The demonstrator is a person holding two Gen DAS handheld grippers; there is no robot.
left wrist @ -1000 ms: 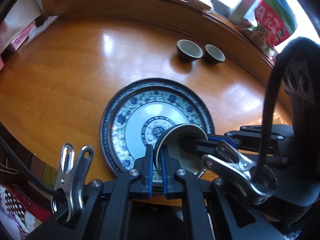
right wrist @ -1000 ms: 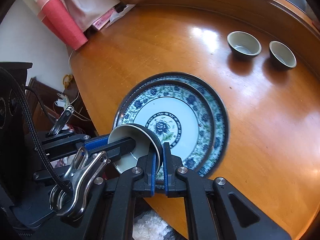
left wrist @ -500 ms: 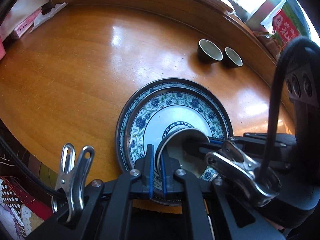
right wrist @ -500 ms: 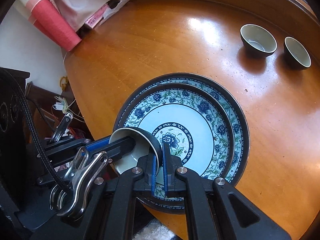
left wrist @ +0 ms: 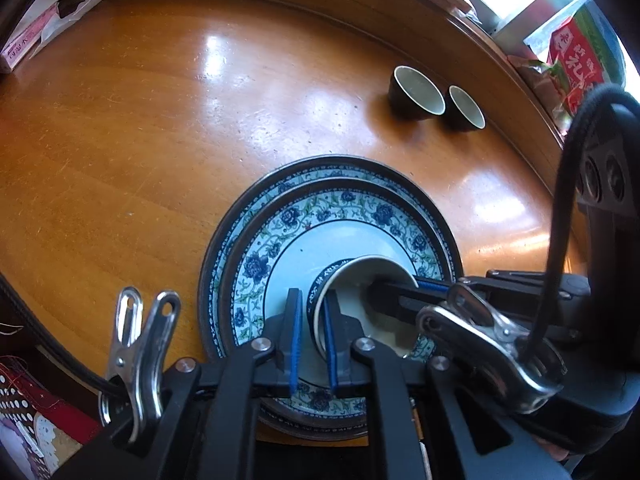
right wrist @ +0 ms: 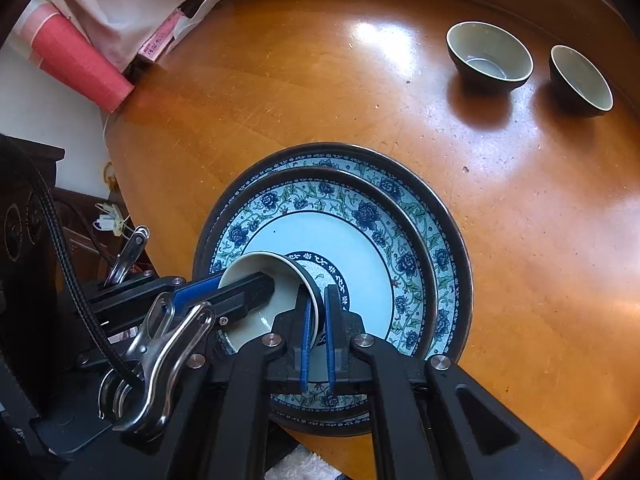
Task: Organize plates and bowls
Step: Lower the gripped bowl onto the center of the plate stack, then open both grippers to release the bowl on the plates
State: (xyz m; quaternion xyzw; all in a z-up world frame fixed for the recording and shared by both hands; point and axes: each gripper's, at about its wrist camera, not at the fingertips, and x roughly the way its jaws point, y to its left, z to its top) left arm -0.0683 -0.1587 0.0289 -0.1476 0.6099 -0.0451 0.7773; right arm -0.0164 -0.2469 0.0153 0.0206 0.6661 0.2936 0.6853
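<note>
Two blue-and-white floral plates are stacked on the wooden table, the smaller plate (left wrist: 348,220) (right wrist: 360,240) on the larger plate (left wrist: 424,200) (right wrist: 448,216). A small dark cup with a pale inside (left wrist: 360,280) (right wrist: 276,276) sits over the middle of the top plate. My left gripper (left wrist: 310,320) has parted a little around the cup's rim, one finger inside and one outside. My right gripper (right wrist: 316,320) is shut on the opposite rim. Whether the cup rests on the plate is hidden.
Two small dark cups stand side by side at the far right of the table (left wrist: 418,90) (left wrist: 466,108) (right wrist: 490,54) (right wrist: 582,80). A raised wooden rim (left wrist: 360,12) bounds the far side. A pink box (right wrist: 158,42) and a red roll (right wrist: 76,60) lie at the far left edge.
Both grippers carried the cup forward and down to the middle of the stacked plates. My left gripper's fingers have parted slightly from the rim.
</note>
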